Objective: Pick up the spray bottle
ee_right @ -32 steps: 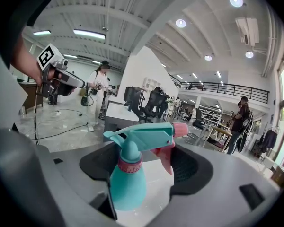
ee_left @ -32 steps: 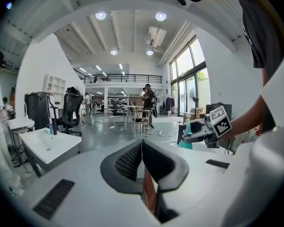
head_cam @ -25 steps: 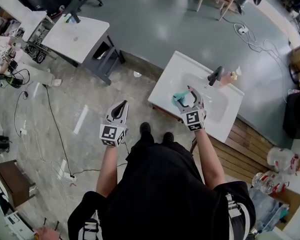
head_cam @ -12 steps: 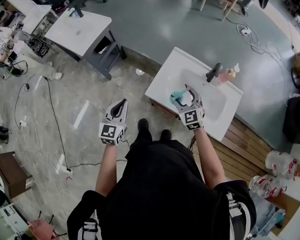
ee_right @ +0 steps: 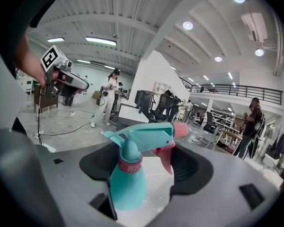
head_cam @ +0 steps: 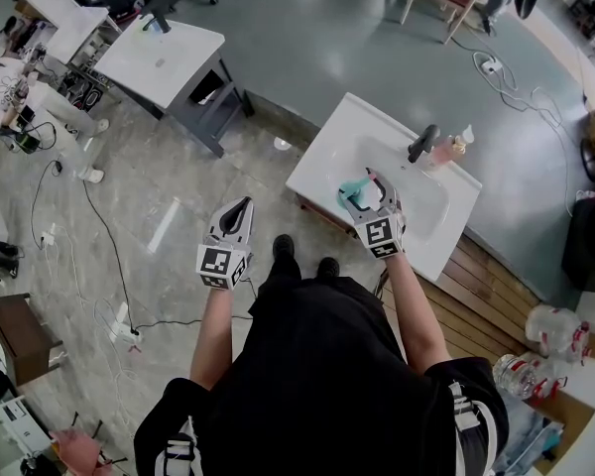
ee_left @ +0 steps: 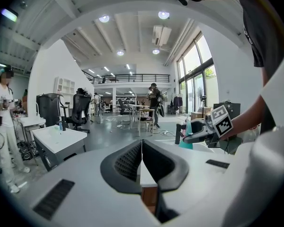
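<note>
A teal spray bottle with a pink trigger and collar stands upright at the near left rim of the white sink. My right gripper is open with its jaws around the bottle's neck. The bottle is close to the left pad, and white sink shows between the bottle and the right pad. From the head view, the bottle sits just left of the right gripper. My left gripper hangs over the floor left of the sink, its jaws shut on nothing.
A black faucet rises behind the basin, with small bottles beside it. A white desk stands at the far left. Cables cross the floor, and people and office chairs are farther off.
The head view has shifted a little, so the sink sits slightly higher and further left. Both grippers hold nearly the same places, and the bottle stays between the right jaws.
</note>
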Demonstrator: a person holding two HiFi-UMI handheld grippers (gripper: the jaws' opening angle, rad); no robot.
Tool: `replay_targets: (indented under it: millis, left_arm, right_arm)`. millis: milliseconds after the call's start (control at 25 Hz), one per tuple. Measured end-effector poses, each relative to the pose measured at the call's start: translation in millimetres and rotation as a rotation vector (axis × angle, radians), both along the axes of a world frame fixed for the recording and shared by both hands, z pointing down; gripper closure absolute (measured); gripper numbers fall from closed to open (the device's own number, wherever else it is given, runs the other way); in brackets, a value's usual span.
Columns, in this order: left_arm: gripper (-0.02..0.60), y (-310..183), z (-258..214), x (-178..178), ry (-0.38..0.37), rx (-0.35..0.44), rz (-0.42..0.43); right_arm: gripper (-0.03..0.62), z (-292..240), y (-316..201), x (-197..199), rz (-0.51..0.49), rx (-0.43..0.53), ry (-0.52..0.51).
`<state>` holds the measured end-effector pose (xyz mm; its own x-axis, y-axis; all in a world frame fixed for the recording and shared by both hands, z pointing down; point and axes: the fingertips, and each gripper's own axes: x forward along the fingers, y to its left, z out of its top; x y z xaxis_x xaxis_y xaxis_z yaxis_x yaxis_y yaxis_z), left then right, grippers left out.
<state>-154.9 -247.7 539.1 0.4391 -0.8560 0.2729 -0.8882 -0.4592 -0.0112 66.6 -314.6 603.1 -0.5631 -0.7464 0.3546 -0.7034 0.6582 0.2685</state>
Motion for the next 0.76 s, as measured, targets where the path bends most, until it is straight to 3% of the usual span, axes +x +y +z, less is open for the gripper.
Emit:
replay_targets:
  millis: [760]
  left_arm:
    - [0.557, -21.7, 4.6, 11.5, -0.005, -0.018, 0.006]
  right_arm:
    - [0.243, 8.9, -15.1, 8.8, 0.008, -0.031, 0.006]
